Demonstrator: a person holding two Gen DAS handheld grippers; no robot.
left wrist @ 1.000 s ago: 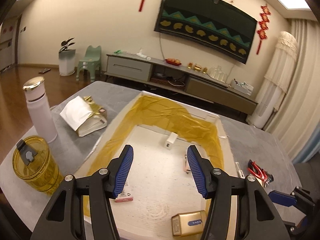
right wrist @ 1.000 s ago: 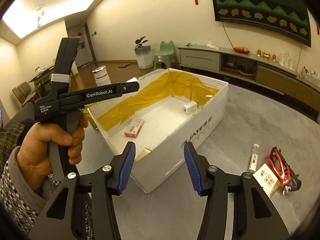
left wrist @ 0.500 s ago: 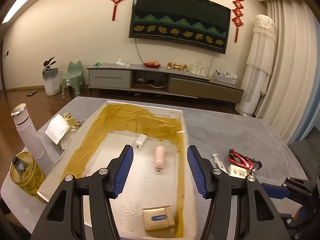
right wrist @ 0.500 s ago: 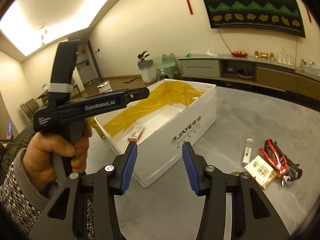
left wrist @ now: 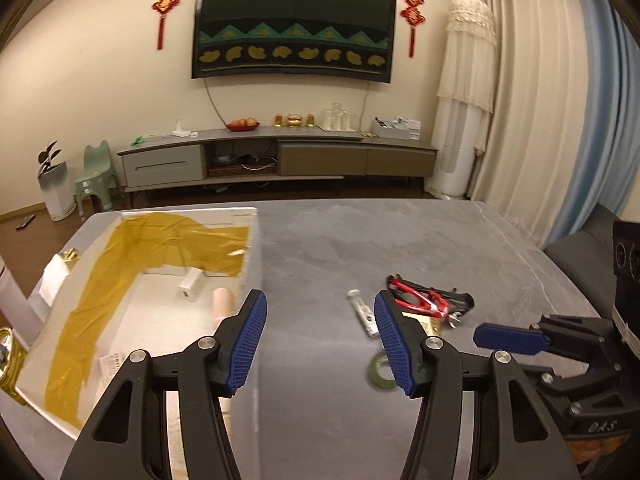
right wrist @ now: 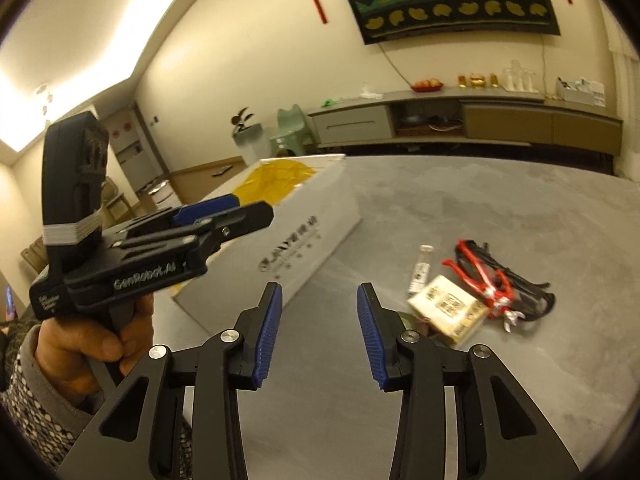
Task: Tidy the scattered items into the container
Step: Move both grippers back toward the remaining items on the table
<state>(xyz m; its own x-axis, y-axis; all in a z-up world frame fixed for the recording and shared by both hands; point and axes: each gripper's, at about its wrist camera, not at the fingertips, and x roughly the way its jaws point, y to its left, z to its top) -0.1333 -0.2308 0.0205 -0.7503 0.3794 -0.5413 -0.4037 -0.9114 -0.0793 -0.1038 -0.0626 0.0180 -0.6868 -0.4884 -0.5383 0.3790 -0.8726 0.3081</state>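
Observation:
The white box (left wrist: 253,236), lined with yellow tape, stands on the left of the grey table and holds a white charger (left wrist: 191,285) and a pink tube (left wrist: 222,302). Right of it lie red-handled pliers (left wrist: 424,300), a small vial (left wrist: 362,312), a cream packet (left wrist: 430,322) and a green tape roll (left wrist: 378,374). My left gripper (left wrist: 318,320) hovers open and empty over bare table by the box's right wall. My right gripper (right wrist: 320,308) is open and empty, short of the cream packet (right wrist: 448,308), pliers (right wrist: 488,276) and vial (right wrist: 420,272).
A gold tumbler (left wrist: 8,360), a white bottle (left wrist: 10,292) and a white-and-gold bag (left wrist: 56,276) sit left of the box. A dark chair (left wrist: 580,256) stands at the table's right edge. A hand (right wrist: 92,336) holds the left gripper beside the box wall (right wrist: 304,240).
The left gripper has swung right, from above the box's inside to the table beside its right wall. The right gripper has moved closer to the loose items. Both stay open.

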